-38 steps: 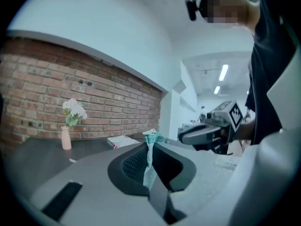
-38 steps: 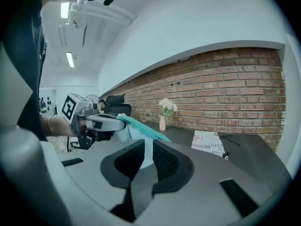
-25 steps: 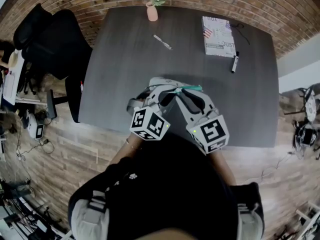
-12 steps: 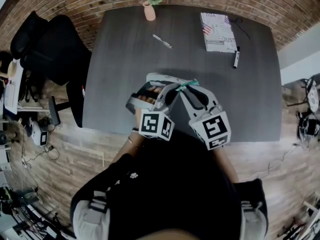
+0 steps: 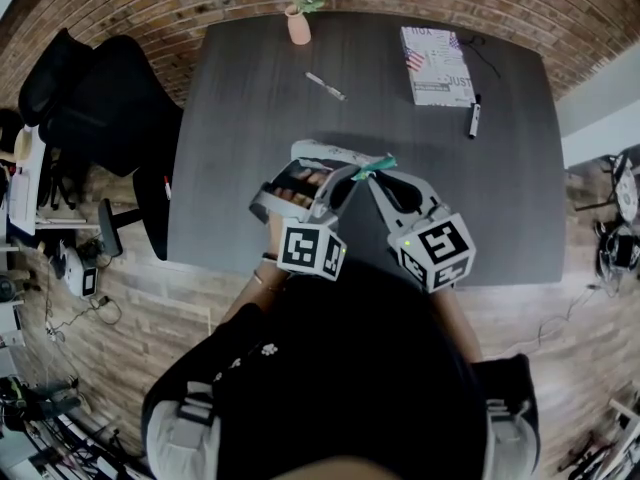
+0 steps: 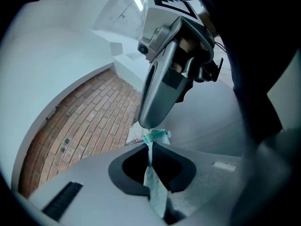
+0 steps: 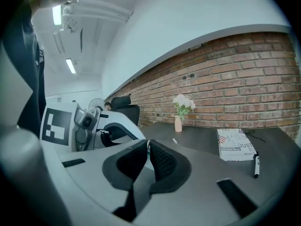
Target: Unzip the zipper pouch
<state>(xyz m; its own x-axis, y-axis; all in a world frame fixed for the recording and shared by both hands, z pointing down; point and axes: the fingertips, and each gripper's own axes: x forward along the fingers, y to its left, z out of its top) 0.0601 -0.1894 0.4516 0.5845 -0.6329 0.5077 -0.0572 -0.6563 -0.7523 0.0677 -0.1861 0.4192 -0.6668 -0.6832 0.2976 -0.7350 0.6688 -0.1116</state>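
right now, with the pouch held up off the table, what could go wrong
The right tongs have just been closing on the small teal zipper tab, catching it only at their tips; it may slip out when pulled.
The left tongs pinch a thin edge of the pale translucent pouch above the dark grey table; a hard tug could free and drop it.

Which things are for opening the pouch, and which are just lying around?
For the job: pouch, left gripper shut on it, right gripper, whose jaws have just been closing on it.
Lying around: vase of flowers, pen, book, marker, chair.
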